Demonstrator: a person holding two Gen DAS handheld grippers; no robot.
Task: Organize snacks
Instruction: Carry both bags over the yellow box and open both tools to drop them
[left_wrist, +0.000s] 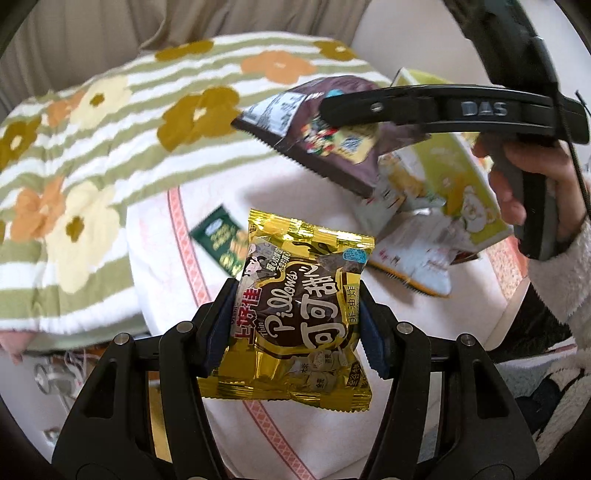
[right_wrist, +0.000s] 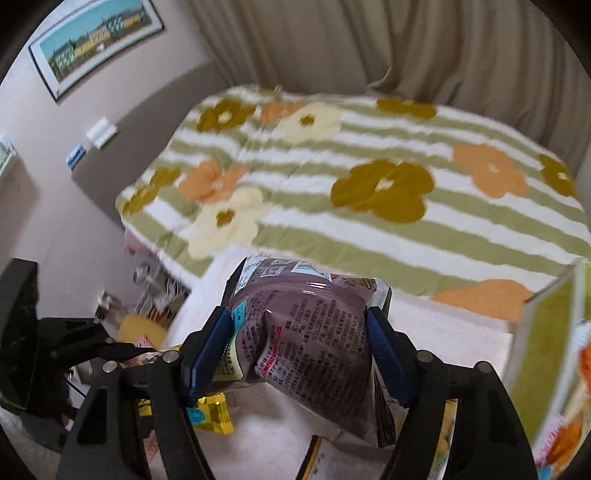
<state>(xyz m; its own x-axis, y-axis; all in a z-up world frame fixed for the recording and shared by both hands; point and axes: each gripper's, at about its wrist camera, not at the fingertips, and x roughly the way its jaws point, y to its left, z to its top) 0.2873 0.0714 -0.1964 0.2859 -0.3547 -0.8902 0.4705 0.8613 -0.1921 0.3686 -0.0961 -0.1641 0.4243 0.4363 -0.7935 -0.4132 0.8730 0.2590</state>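
Both hand-held grippers are loaded: the left hand-held gripper (left_wrist: 295, 314) pinches a shiny gold foil snack packet (left_wrist: 295, 295), and the right hand-held gripper (right_wrist: 299, 347) clamps a puffy brown-purple plastic snack bag (right_wrist: 306, 332). Both packs hang above the white cloth-covered worktop (left_wrist: 166, 258), near the pale green snack box (left_wrist: 443, 177). Sorting looks barely begun: a dark green sachet (left_wrist: 218, 240) lies beside that box. Where the packs should go is out of view, and blur smears the box's contents.

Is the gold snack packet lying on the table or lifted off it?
Lifted: the left hand-held gripper clamps the gold snack packet above the table.
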